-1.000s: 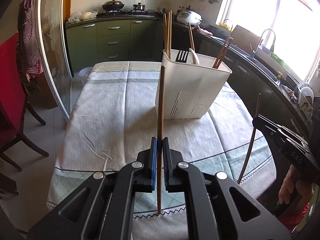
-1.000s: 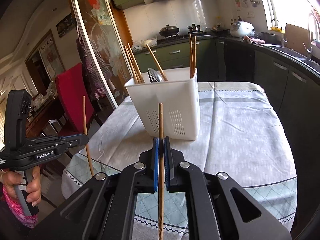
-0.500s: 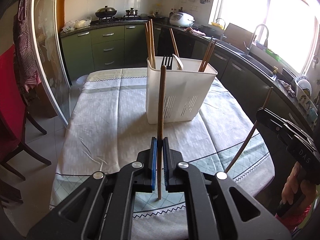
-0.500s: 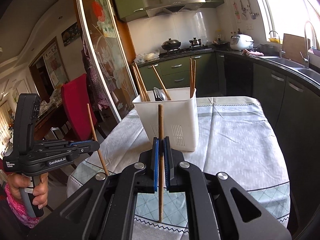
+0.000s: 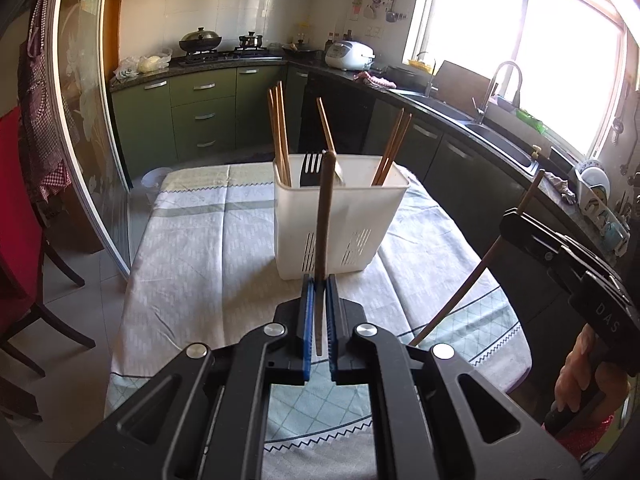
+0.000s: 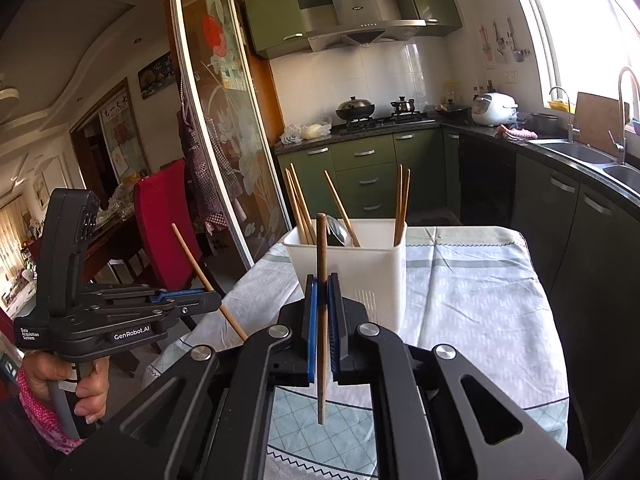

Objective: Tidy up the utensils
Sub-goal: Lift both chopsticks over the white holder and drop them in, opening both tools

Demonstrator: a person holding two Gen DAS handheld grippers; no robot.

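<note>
Clamping one wooden chopstick (image 5: 323, 216) upright, the left gripper (image 5: 319, 312) sits at six o'clock from the white utensil caddy (image 5: 340, 228) on the tablecloth (image 5: 192, 248). At four o'clock, the right gripper (image 6: 322, 316) is clenched on a second chopstick (image 6: 321, 256).

The left gripper (image 5: 317, 312) and the right gripper (image 6: 322, 320) each point forward and somewhat downward with blue-padded jaws closed to a narrow slit, each held from below by a hand (image 6: 68, 384) wrapped around its pistol-style handle.
</note>
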